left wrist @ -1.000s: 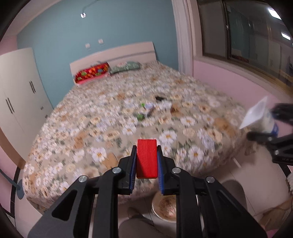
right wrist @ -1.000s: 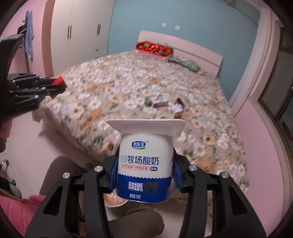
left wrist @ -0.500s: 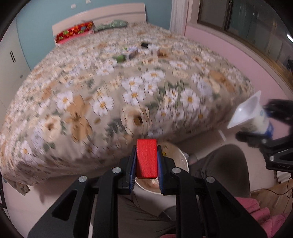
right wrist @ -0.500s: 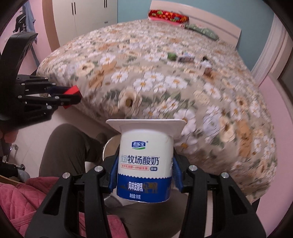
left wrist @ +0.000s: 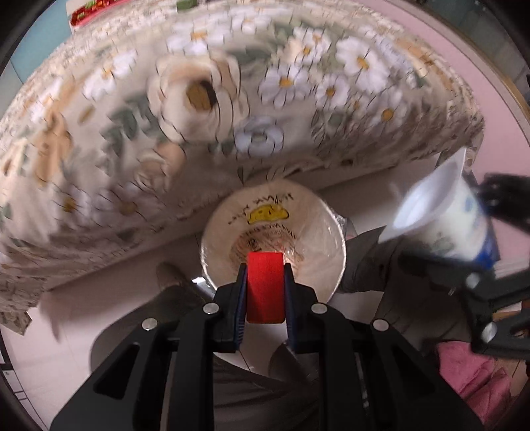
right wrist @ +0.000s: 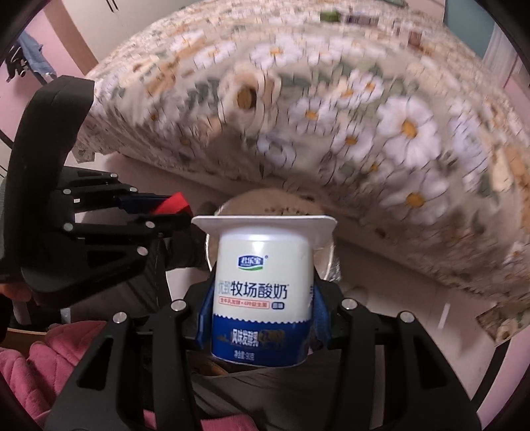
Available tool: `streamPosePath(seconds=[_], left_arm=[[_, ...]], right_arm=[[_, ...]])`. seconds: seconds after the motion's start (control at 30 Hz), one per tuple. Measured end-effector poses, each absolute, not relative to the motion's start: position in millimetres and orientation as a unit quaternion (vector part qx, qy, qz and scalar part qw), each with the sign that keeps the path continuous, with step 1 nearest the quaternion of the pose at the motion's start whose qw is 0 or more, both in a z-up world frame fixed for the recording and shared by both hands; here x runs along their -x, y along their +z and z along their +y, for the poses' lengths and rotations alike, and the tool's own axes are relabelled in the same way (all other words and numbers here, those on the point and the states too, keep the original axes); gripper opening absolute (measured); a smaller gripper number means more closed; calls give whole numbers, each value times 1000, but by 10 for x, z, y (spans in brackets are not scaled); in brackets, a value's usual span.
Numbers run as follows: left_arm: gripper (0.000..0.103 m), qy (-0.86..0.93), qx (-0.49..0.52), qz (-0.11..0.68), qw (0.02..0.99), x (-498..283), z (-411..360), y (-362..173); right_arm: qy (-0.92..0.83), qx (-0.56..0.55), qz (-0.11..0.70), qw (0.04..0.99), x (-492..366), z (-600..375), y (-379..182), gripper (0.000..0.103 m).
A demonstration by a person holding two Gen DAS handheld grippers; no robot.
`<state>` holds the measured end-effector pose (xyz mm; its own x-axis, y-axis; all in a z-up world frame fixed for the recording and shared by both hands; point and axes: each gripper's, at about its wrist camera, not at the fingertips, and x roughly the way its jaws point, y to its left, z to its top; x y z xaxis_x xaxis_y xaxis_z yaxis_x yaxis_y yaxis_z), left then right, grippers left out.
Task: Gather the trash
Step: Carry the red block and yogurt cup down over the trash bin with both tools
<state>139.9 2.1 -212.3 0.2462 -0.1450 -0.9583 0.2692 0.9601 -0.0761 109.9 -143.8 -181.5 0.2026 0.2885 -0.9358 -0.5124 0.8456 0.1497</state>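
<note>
Both views have swung down off the top of the bed [left wrist: 232,99] within the last second: the floral cover that filled the frame before now hangs as a blurred side wall, and the bin [left wrist: 212,232] on the floor sits dead ahead.

Left gripper [left wrist: 265,288]: jaws closed tight on a red block [left wrist: 265,285], no gap either side. The block now overlaps the bin's open mouth in the left view; a second ago it was held against the bedspread. The bin is lined with clear plastic and shows printed marks and a yellow patch inside.

Right gripper [right wrist: 261,318]: jaws pressed against both sides of a yogurt cup [right wrist: 261,281], upright, rim at top. Bin rim [right wrist: 232,202] shows just behind the cup. From the left view the cup [left wrist: 444,218] hangs tilted to the right of the bin, not yet over it.

Reading: both pieces of trash are lifted and carried to the bin; neither is dropped. Red block looks closest to release. More small items lie far up on the bed [right wrist: 331,15], blurred, so collection is likely not finished.
</note>
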Motion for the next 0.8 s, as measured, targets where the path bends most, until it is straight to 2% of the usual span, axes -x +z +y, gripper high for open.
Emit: streamPosePath(seconds=[0.8], left_arm=[[22,-94,3,699,709,-2007,-4,-3623]], right_arm=[[214,82,701,676,-1641,-1185,-3632,49]])
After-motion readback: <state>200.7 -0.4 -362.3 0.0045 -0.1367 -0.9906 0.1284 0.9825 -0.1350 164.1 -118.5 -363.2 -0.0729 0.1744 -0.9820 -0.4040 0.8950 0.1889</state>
